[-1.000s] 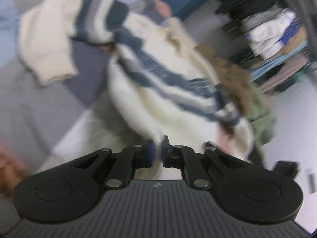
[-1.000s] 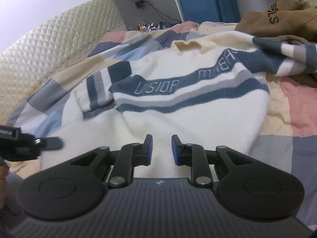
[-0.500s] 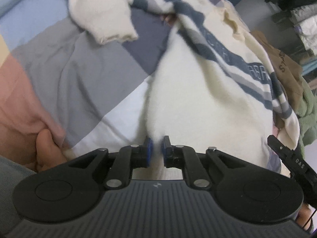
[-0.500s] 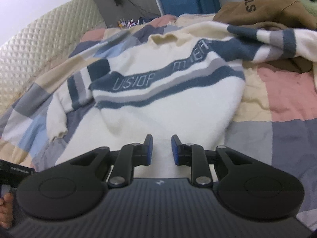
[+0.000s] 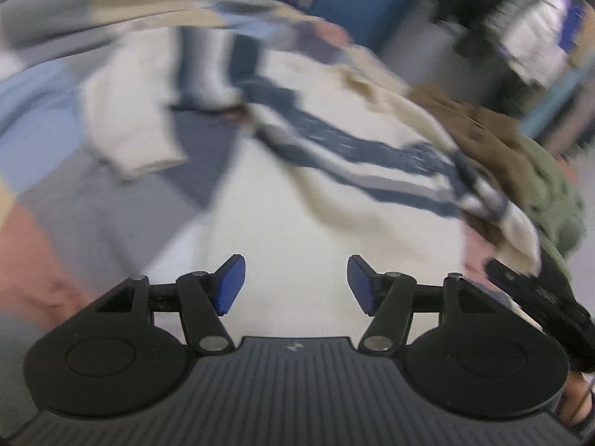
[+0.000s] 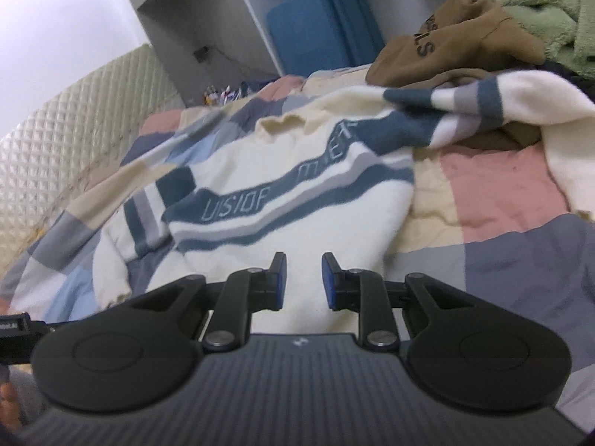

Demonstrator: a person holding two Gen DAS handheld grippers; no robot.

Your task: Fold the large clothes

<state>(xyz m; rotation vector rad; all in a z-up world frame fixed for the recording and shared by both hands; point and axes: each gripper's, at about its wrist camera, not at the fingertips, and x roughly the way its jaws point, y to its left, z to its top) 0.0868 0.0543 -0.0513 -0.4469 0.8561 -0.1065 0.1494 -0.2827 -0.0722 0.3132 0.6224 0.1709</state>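
Since earlier, left gripper (image 5: 295, 284) sprang wide, right gripper (image 6: 304, 280) opening slightly, both empty, releasing sweater (image 6: 282, 204) flat for folding.

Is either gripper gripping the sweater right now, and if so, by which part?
Neither. The left gripper and the right gripper are both opening, pads clear of the sweater, whose hem lies loose below them.

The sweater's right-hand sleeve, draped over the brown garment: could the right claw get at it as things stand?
Probably yes. The sleeve lies on top of the brown garment with nothing covering it, and only bare quilt lies between it and the right claw, whose jaws are opening with nothing pinched.
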